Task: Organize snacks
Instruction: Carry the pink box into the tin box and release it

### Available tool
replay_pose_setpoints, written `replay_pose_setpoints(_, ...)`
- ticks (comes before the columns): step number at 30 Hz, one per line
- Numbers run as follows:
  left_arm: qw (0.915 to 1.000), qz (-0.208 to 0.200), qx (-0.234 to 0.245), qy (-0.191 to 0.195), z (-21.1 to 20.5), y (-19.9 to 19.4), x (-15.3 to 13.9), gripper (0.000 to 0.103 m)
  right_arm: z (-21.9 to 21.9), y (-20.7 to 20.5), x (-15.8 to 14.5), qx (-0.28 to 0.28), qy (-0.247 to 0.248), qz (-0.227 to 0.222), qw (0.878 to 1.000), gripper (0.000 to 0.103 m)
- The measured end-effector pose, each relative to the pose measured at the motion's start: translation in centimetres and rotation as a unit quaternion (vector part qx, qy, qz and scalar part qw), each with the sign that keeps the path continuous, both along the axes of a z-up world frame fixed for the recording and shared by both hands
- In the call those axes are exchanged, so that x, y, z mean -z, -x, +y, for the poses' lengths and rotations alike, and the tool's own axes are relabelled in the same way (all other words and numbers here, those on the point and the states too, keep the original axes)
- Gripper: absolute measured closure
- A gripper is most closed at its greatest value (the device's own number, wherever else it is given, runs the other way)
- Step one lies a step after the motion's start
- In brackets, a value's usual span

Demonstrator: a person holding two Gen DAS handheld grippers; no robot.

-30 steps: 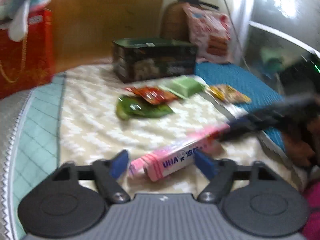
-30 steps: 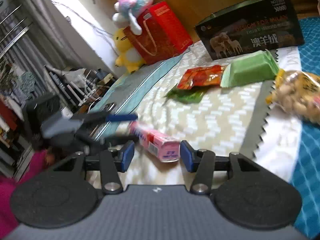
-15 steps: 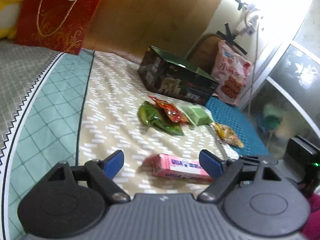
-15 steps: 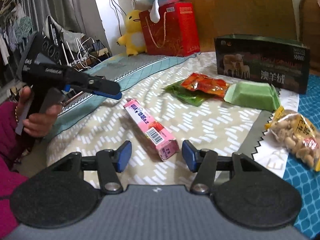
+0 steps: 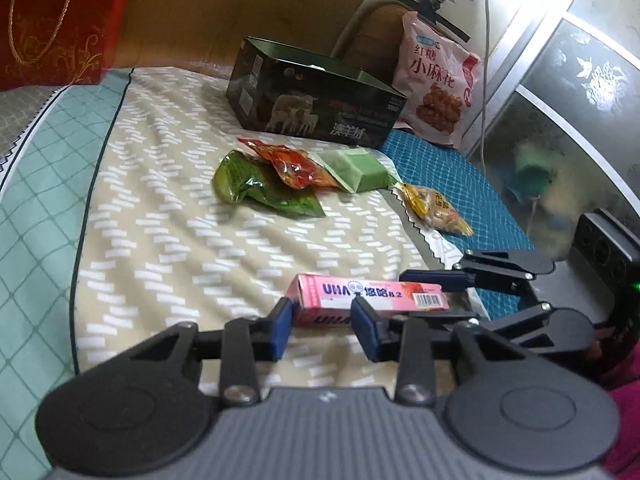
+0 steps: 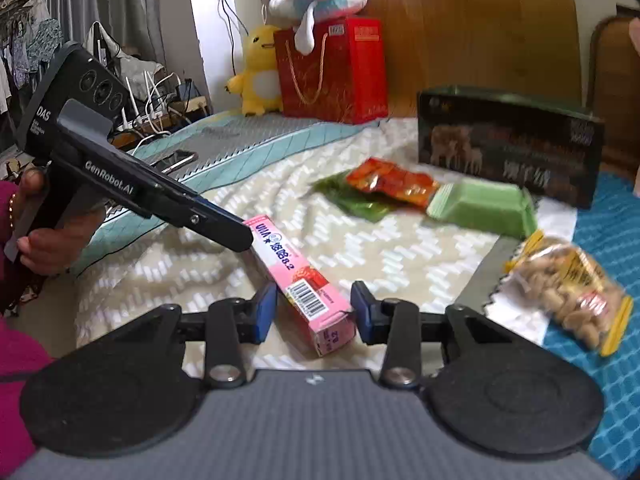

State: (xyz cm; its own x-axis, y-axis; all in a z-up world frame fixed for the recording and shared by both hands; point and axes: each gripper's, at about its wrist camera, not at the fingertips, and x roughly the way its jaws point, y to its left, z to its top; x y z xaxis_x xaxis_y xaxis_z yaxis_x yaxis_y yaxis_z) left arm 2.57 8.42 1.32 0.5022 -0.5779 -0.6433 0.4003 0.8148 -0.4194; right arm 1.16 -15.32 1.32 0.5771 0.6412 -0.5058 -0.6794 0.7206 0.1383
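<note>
Lying flat on the beige bedspread with white dashes (image 5: 168, 216), the long pink cardboard candy box printed UHA (image 5: 366, 299) sits with one end at each pair of tongs. At the left gripper (image 5: 322, 332) the blue-padded fingers (image 5: 280, 330) stand narrowly apart on either side of the box's end, close to it, though whether the pads actually touch the cardboard cannot be told. The right gripper (image 6: 314, 312) likewise straddles the barcode end of that box (image 6: 304, 284), jaws parted a little wider than the box, with a small gap visible on each side. In the right wrist view the left tool's black body comes in from the side, held by a hand (image 6: 44, 236), its dark tip reaching the box's far end. Beyond both sets of tongs, further up the bed, a crinkled green foil packet (image 5: 260, 188) lies partly under a red-orange foil packet (image 5: 294, 164), which touches a pale green wrapped block (image 5: 360, 168). Just past these stands a dark rectangular carton showing sheep (image 5: 316, 100), and a clear bag of peanuts with yellow edges (image 6: 572, 280) rests to the right gripper's outer side, on the blue checked cloth (image 6: 612, 240). Behind stand a red gift bag with gold cord (image 6: 332, 68), a yellow plush duck (image 6: 258, 76) and a pink snack bag (image 5: 436, 88).
</note>
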Motion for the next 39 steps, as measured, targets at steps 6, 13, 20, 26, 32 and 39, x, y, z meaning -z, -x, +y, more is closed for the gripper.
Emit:
replay_pose_setpoints(6, 0.9993, -0.035, 0.009, 0.01, -1.3, -2.7, -2.6, 0.071, -2.0, -3.1, -3.2, 0.034, -0.008, -0.05, 0.998, 0.06)
replay_pose_setpoints(13, 0.9944, -0.105, 0.01, -0.005, -5.1, -10.6, -8.1, 0.069, -3.9, -11.0, -7.3, 0.08, 0.001, -0.116, 0.99, 0.06)
replay_pose_setpoints(20, 0.9919, -0.124, -0.015, -0.025, -8.6, -19.0, -8.8, 0.065, -3.0, -18.0, -6.8, 0.15, 0.046, -0.163, 0.974, 0.058)
replay_pose_setpoints(26, 0.9853, -0.143, -0.065, -0.067, -9.8, -20.2, -7.4, 0.05, -5.4, -16.3, -6.1, 0.163, -0.001, -0.143, 0.976, 0.054)
replay_pose_setpoints(32, 0.9912, -0.128, -0.034, 0.0, -6.4, -15.8, -6.9, 0.05, -7.6, -13.2, -3.3, 0.119, -0.019, -0.03, 0.992, 0.05)
replay_pose_setpoints(39, 0.9976, 0.0, 0.014, 0.067, -7.6, -13.3, -2.4, 0.05, -3.5, -13.3, -0.4, 0.061, 0.041, 0.039, 0.997, 0.044)
